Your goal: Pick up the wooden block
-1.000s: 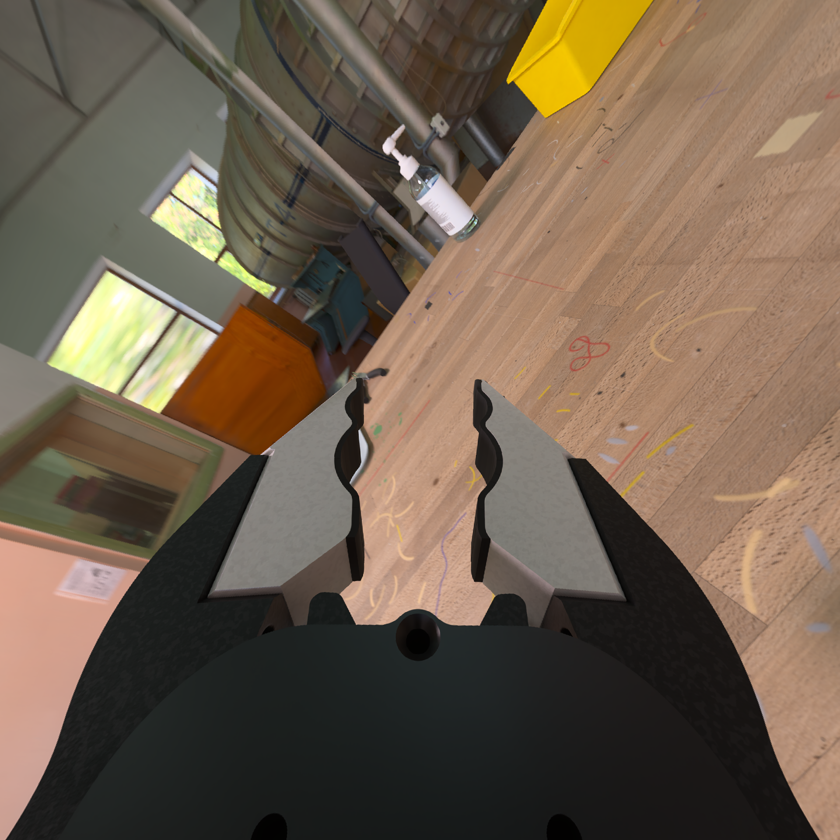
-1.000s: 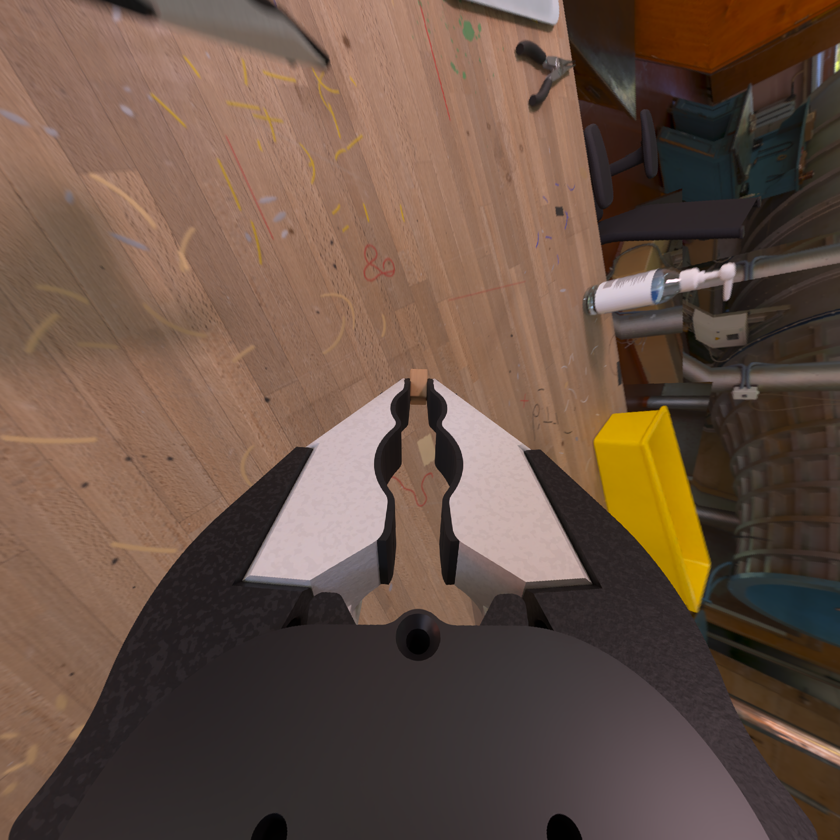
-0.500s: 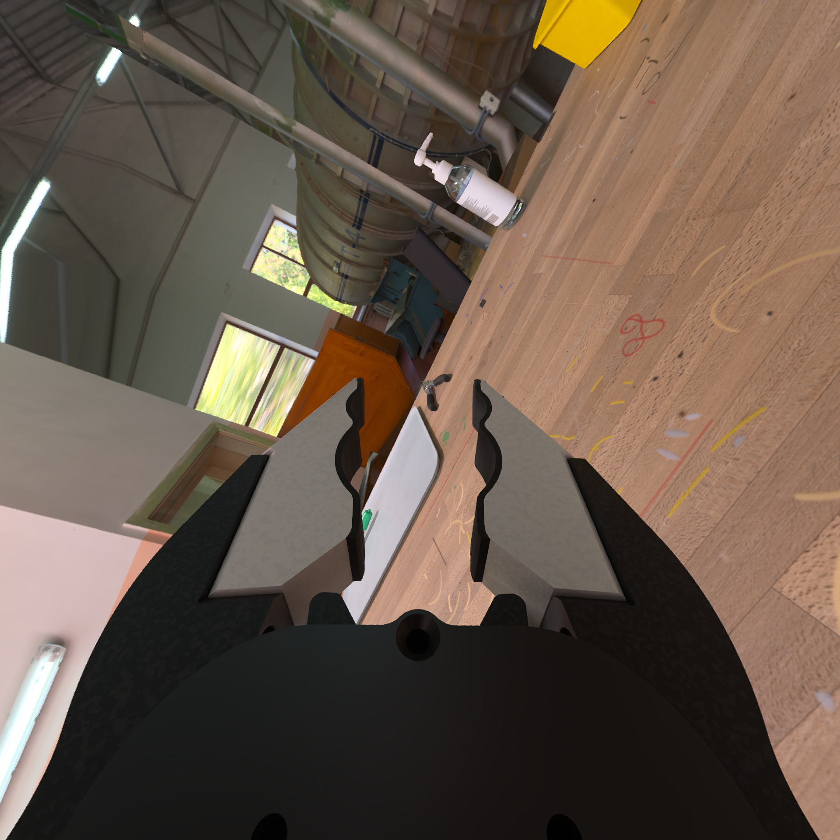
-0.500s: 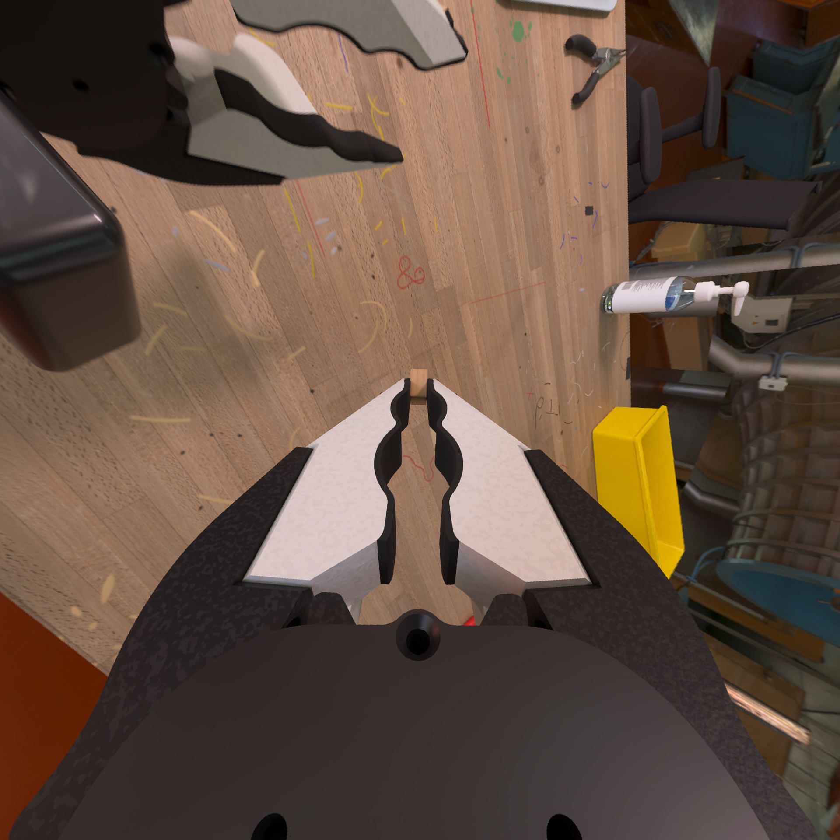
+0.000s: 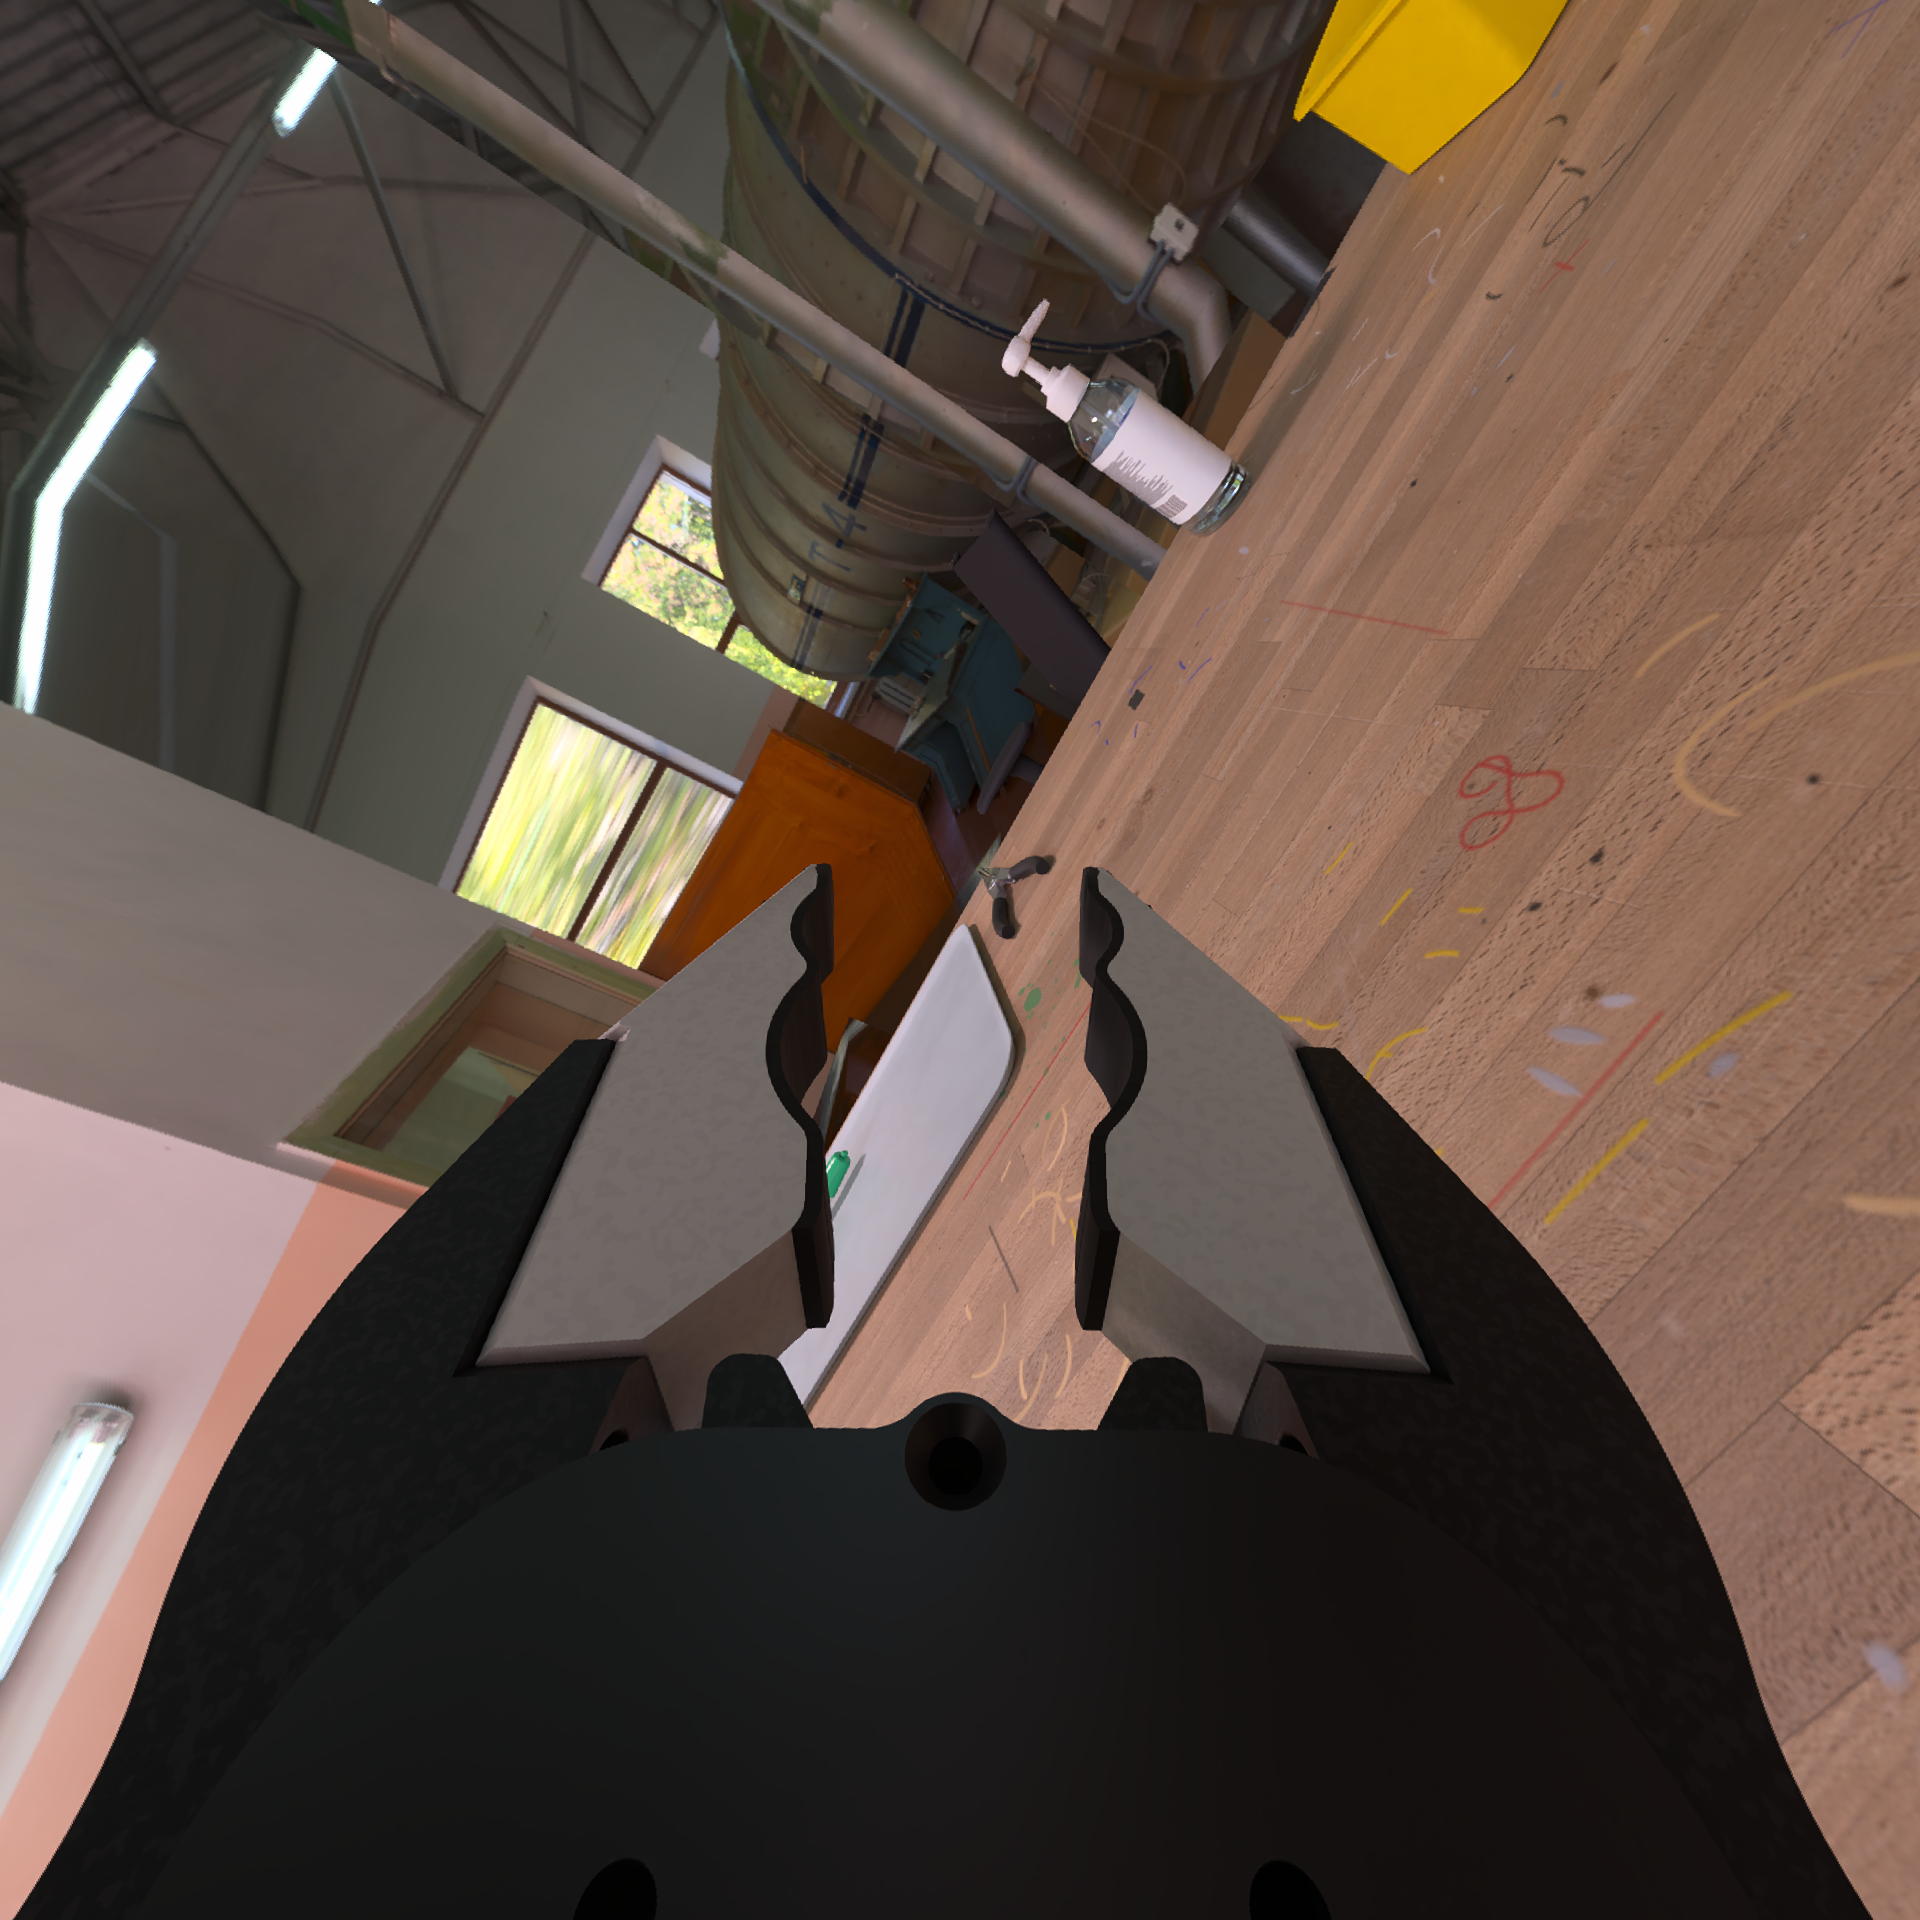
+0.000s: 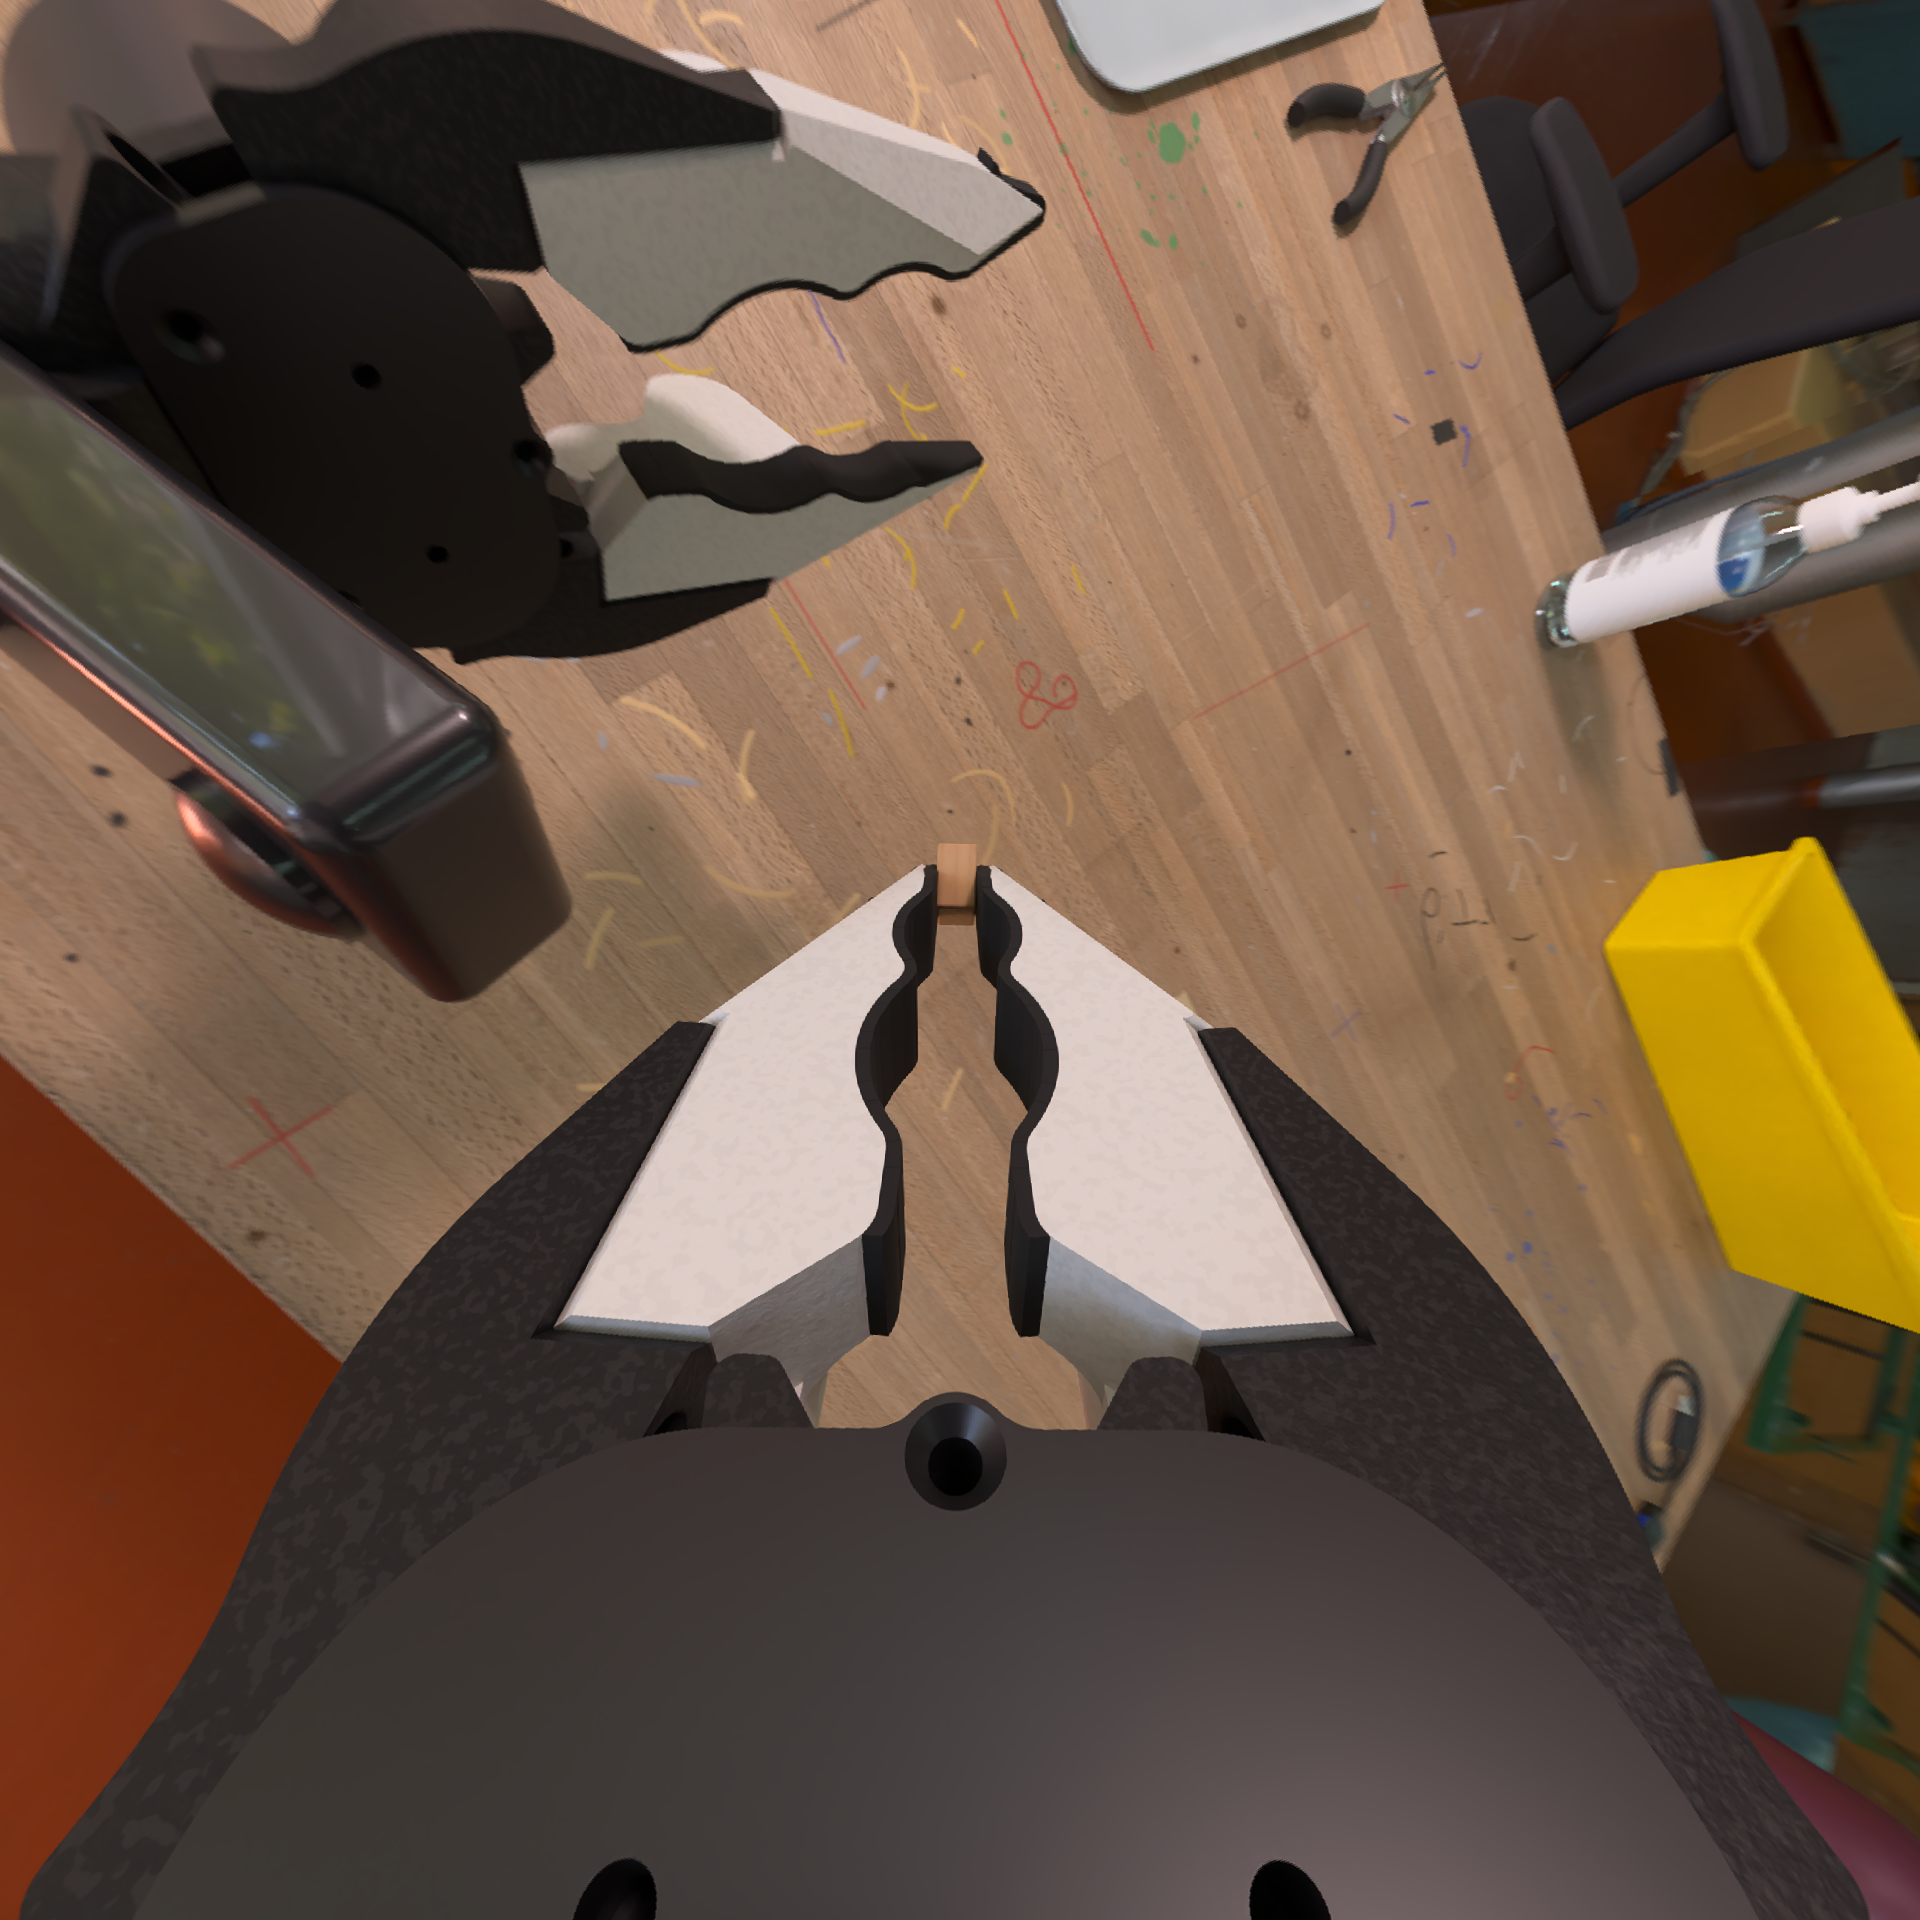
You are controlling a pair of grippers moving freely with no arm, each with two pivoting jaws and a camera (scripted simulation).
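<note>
Workshop room with a large duct and windows behind; work surface is a wooden desk [image 6: 1195, 582] covered in coloured scribbles. Versus half a second ago: in the right wrist view more of the desk's near edge and the orange floor below it shows, and the left gripper [image 6: 997, 322] shows more fully, its body and both fingers in frame above the desk; the left wrist view has changed little. Count: one wooden block [image 6: 955, 894], one yellow bin [image 6: 1787, 1081] at the desk's right edge, one pump bottle [image 6: 1683, 571] at the far-right edge, one pair of pliers [image 6: 1361, 135] and one white tray [image 6: 1205, 36] near the far edge. The block is small, pale tan, square-faced, pinched at the very tips of the right gripper [image 6: 955, 883], whose jaws are nearly closed onto it; it is held clear above the middle of the desk. Left gripper [image 5: 956, 883] jaws stand wide apart, holding nothing.
</note>
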